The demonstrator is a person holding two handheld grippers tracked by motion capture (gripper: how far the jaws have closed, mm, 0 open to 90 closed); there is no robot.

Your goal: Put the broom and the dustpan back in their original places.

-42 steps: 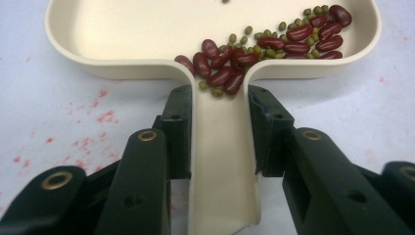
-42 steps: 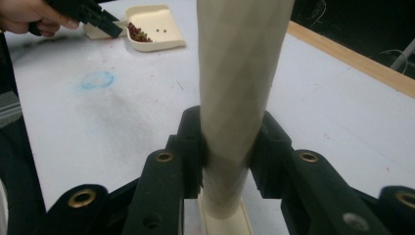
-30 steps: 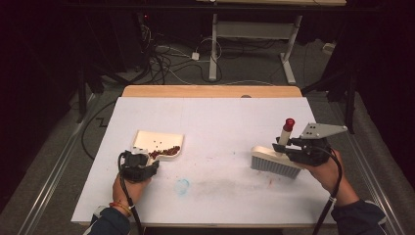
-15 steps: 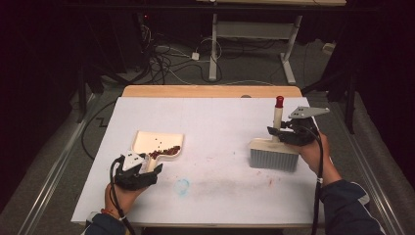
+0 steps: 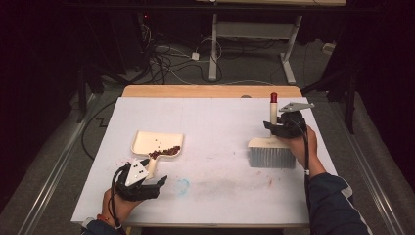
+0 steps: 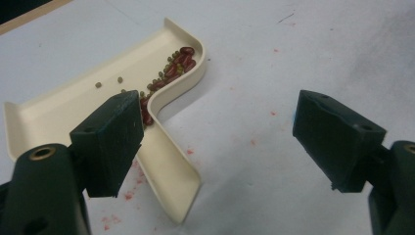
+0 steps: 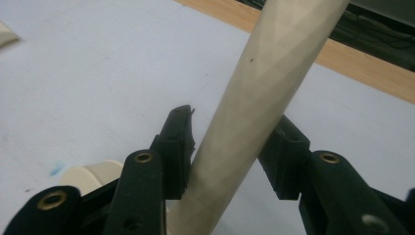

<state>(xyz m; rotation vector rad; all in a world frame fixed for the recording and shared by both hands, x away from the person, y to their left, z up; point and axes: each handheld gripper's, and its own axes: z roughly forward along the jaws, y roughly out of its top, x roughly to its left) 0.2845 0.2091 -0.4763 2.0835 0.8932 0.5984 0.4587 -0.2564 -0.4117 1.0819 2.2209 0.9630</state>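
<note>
The dustpan lies on the white table, and I take it as the landmark. Its tray holds a small heap of red beans in the corner where the handle begins. Its handle, the long axis, runs from the tray toward the person, and the left gripper waits just at the near end of this handle. In the left gripper view the jaws stand wide apart: one jaw is over the handle near the tray, the other well to the side over bare table, so the handle is not centred between them. To take it, I judge the gripper must shift sideways before closing.

Far to the right of the dustpan, the right gripper clasps the pale handle of the brush, jaws pressed on both sides. The bristles seem to rest on the table, though the high view is dim there.
</note>
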